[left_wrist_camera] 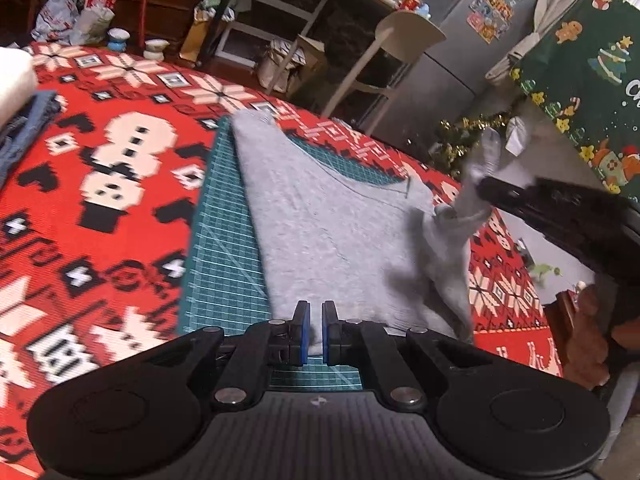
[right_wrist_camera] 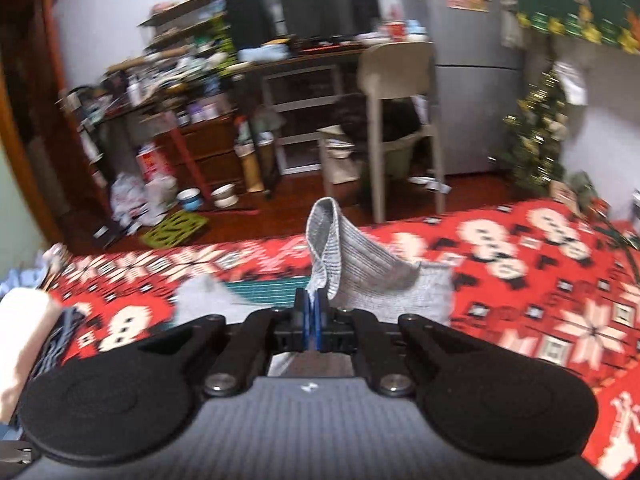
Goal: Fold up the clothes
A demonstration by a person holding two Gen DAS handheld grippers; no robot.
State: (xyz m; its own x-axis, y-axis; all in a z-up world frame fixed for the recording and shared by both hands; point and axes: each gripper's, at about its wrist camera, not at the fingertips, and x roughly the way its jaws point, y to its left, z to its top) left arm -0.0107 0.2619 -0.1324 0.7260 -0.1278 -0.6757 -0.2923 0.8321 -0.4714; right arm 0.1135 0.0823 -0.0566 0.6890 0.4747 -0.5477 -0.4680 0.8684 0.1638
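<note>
Grey garment point(left_wrist_camera: 320, 216) lies along the green cutting mat point(left_wrist_camera: 224, 240) on the red-patterned surface point(left_wrist_camera: 100, 200), both claws pinching it.
Left claw point(left_wrist_camera: 316, 320) is closed on the near hem by the mat; right claw point(right_wrist_camera: 316, 304) is clamped on a ribbed cuff lifted above the mat. You should carry that cuff across evenly, keep the left pinch low and taut, and land it flat on the mat.

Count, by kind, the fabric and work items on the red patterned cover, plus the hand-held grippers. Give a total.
Grey garment: 1
Green cutting mat: 1
Folded denim: 1
White folded cloth: 1
Hand-held grippers: 2, left hand-held gripper, right hand-held gripper
Total: 6
</note>
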